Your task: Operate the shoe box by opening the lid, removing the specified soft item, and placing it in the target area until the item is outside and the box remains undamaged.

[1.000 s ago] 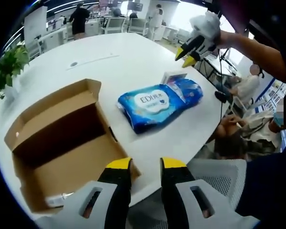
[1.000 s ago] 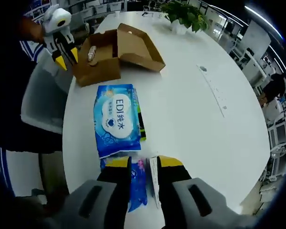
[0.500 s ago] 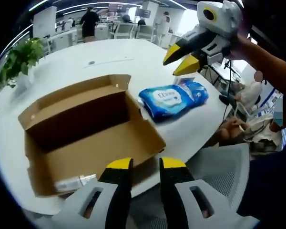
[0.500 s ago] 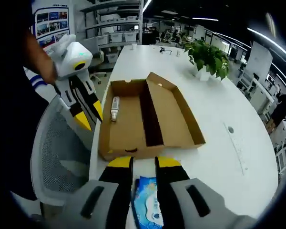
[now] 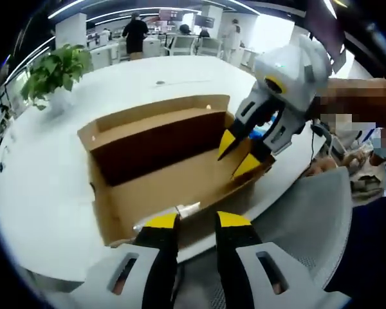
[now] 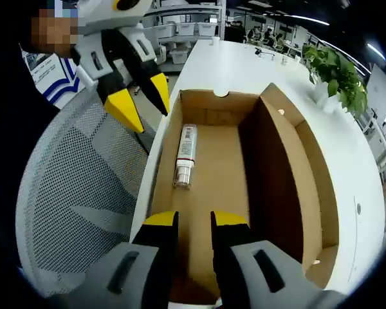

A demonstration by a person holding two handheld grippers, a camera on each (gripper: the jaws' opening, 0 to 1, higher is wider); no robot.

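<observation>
Right claw [image 6: 185, 219] hangs over the near end of the open shoe box [image 6: 289, 161], its two yellow tips a narrow gap apart and gripping nothing. I read it as nearly closed, not clamped. Lid is already folded back flat on the white surface [image 6: 257, 64].

The only item I see inside is a small white tube or bottle [image 6: 184, 156]; I cannot read what it is. It lies straight ahead of the right claw, slightly left of its centre line, against the box's left wall. Its long axis runs along the box length, in line with the claw's pointing direction.

Left claw [image 5: 196, 222] sits at the near box wall [image 5: 180, 193], tips likewise a narrow gap apart, empty. The tube [image 5: 170, 215] shows just beyond its tips, lying crosswise to this claw.

Judgement: both claws are close. The left claw meets the tube across its width, the easier pinch. The right would have to roll first.
</observation>
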